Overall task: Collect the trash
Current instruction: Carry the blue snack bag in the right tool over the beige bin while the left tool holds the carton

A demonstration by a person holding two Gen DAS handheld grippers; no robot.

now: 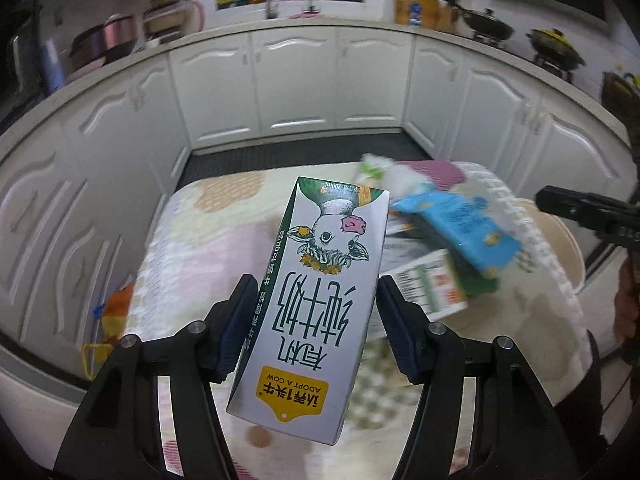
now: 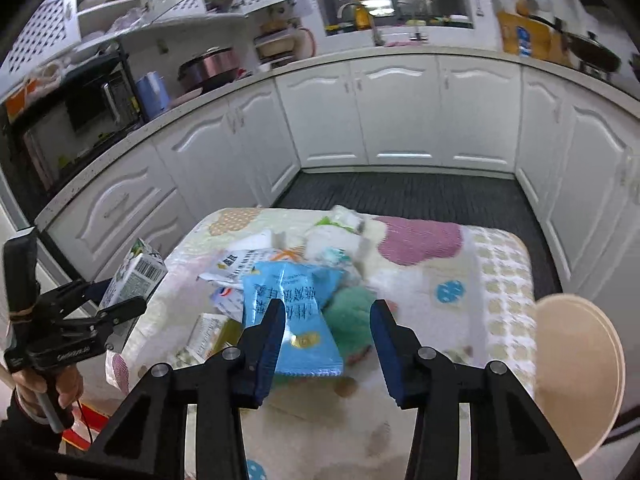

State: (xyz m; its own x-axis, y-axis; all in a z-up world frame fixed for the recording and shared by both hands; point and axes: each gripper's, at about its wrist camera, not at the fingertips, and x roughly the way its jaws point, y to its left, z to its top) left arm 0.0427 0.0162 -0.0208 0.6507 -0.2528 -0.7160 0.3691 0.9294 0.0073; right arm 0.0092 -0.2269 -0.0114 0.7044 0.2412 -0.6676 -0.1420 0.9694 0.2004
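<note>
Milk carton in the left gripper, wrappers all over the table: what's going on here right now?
The left gripper holds a milk carton lifted off the table. The right gripper is open above a blue packet on the heap of wrappers; nothing is held in it. A green lump lies beside the packet.

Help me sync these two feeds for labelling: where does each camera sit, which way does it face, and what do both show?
Left wrist: sits on the left gripper, facing across the table toward the white cabinets; its own fingers clamp a milk carton, and the right gripper shows at the right edge.
Right wrist: sits on the right gripper, open above a blue wrapper in the trash pile; the left gripper and the hand holding it show at left.
Shared: table, blue wrapper, carton, cabinets.
</note>
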